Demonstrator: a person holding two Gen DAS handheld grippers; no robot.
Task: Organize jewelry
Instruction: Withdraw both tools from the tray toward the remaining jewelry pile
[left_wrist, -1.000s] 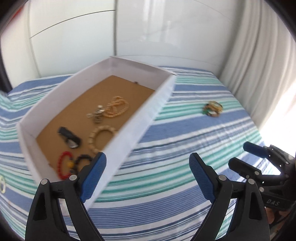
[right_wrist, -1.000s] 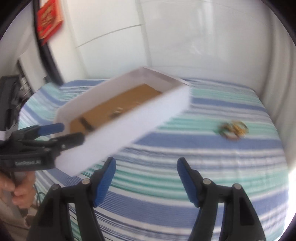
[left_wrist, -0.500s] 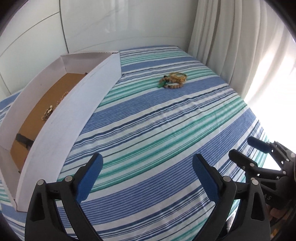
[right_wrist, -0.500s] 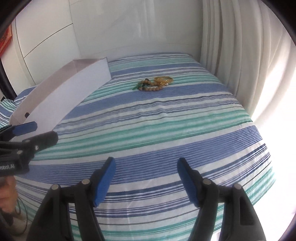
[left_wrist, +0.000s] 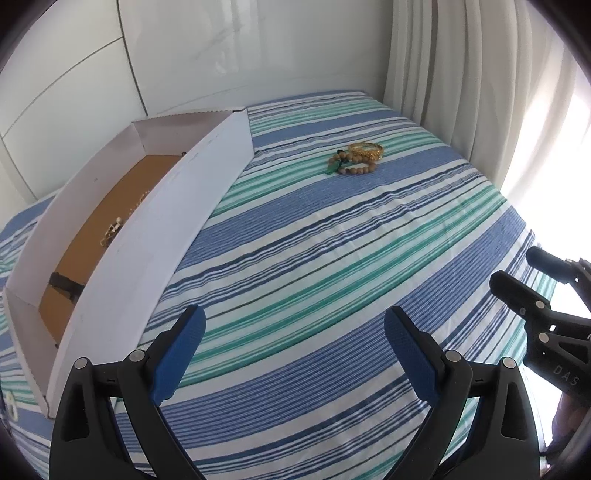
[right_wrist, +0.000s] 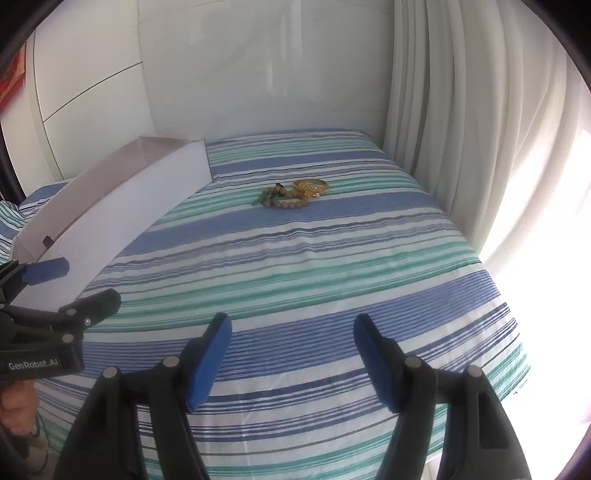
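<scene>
A second ago the white box (left_wrist: 155, 236) filled the middle of both views; it now lies at the left, with the bracelets (left_wrist: 356, 158) on the striped bed (left_wrist: 332, 258) above centre. The left gripper (left_wrist: 293, 354) tilts down over bare sheet, its jaws just opened wider, holding nothing. The right gripper (right_wrist: 291, 362) likewise tilts down, jaws well apart and empty.
</scene>
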